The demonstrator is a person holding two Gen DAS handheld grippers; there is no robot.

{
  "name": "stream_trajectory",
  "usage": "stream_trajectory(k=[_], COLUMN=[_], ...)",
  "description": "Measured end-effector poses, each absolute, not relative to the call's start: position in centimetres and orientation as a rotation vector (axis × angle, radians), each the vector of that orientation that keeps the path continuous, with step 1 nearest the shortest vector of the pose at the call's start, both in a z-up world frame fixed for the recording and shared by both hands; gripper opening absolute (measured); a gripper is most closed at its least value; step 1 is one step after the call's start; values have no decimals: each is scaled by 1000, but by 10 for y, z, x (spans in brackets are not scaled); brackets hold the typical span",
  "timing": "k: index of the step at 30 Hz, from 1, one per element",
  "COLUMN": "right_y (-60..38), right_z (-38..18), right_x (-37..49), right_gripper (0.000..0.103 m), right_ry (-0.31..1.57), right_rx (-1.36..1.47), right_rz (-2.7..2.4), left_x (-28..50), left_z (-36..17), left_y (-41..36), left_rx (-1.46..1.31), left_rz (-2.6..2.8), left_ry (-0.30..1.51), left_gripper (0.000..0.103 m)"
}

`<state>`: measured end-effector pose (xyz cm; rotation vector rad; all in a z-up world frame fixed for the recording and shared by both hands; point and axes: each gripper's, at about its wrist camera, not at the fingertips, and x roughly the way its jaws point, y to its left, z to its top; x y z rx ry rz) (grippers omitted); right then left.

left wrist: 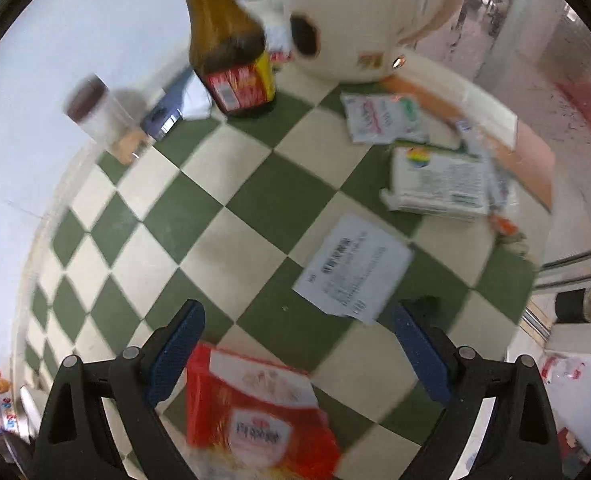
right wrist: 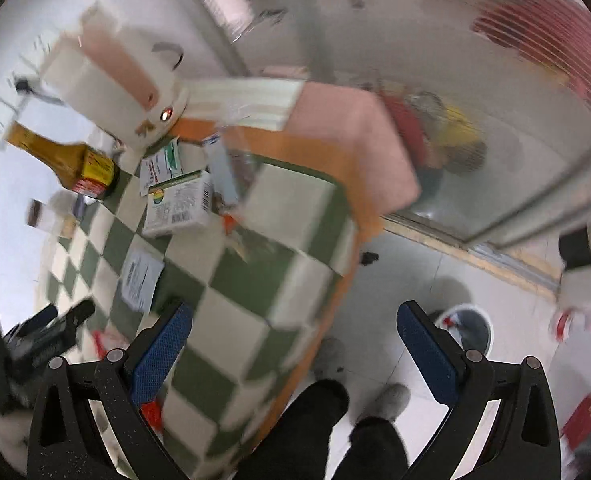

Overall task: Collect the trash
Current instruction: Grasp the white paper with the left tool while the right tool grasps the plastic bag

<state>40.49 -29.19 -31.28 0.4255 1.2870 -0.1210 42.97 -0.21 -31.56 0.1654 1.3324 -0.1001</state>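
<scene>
We are holding our left gripper point(left wrist: 297, 354) over the checkered table point(left wrist: 199, 216), and its blue fingers point(left wrist: 175, 356) are spread wide apart with nothing between them. Right below them the red wrapper point(left wrist: 255, 412) is lying flat, close to the near edge. We think it is light, thin and a bit slippery, so we are guessing it is best to pinch it at one edge or corner, not flat in the middle. Past it the white paper slip point(left wrist: 353, 268) is lying flat too; it looks floppy and hard to lift, so a corner is best. Our right gripper point(right wrist: 291, 354) is hanging out past the table edge over the floor, also wide apart and empty. A small bin point(right wrist: 473, 330) is sitting on the floor below it.
</scene>
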Motion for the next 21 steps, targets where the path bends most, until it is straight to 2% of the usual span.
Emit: stream_trajectory(k=[5,8,10,11,12,14,15,16,18,21], right_y=[-258,-252,-252,-252,-251,-248,-249,-251,-254,-262], right_z=[-359,-381,-390,-390,-390,-390,-389,-389,-390,-386], right_x=[487,507,513,513,514,517,515,514,510,495], right_gripper=[101,87,73,73,63,45,29,16,4,2], right_ry=[1363,1404,1425,1411,1403,1393,1381,1375,1370,1345], right_rx=[293,270,271,262,253,203,193,200,233,285], right_rz=[-131,-136,-144,-150,-148,-176,-182,-179,-169,-155], left_x=[453,463,465,465,464,463,463,463,460,460], left_z=[-356,-377,-387,-388,-387,-383,-381,-381,-380,-373], left_y=[-3,-15,-22,-26,-29,-28,-26,-23,-18,-9], left_rx=[111,123,143,175,205,228,218,198,185,188], left_rz=[-253,-327,-356,-349,-342,-328,-328,-330,-321,-295], left_ry=[1421,1453,1469,1447,1430,1401,1405,1416,1415,1396], left_gripper=[95,95,79,75,65,34,11,9,4,2])
